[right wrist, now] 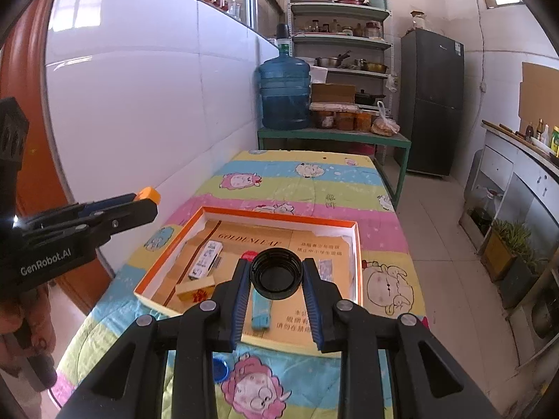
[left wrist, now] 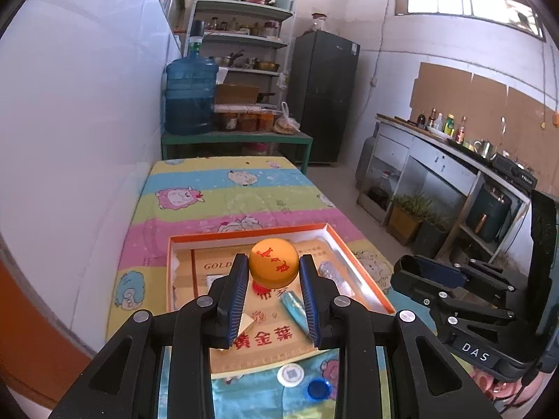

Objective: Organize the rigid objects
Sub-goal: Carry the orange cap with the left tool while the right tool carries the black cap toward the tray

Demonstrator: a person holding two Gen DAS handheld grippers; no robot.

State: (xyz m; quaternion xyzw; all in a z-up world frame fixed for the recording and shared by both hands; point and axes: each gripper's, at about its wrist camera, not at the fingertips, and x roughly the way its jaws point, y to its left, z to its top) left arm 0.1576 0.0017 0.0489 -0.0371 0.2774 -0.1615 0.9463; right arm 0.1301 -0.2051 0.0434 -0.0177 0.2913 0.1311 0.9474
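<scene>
On my left gripper (left wrist: 273,272) I have an orange ball (left wrist: 274,262) with red markings pinched between the jaws, held above the open orange-rimmed box (left wrist: 363,272) that sits on the cartoon-print cloth (left wrist: 223,192) covering the counter. My right gripper (right wrist: 276,274) has its jaws closed on a black cap (right wrist: 276,275), open side facing the camera, also held over the box. Inside the box I can see a light blue lighter (right wrist: 261,312) lying flat just under the cap, a white and blue pack (right wrist: 206,258) toward the left wall, and a small yellow block (right wrist: 195,291) with red print near the front left corner. On the cloth in front of the box lie a white round cap (left wrist: 290,374) and a blue cap (left wrist: 319,389), just beside each other.
</scene>
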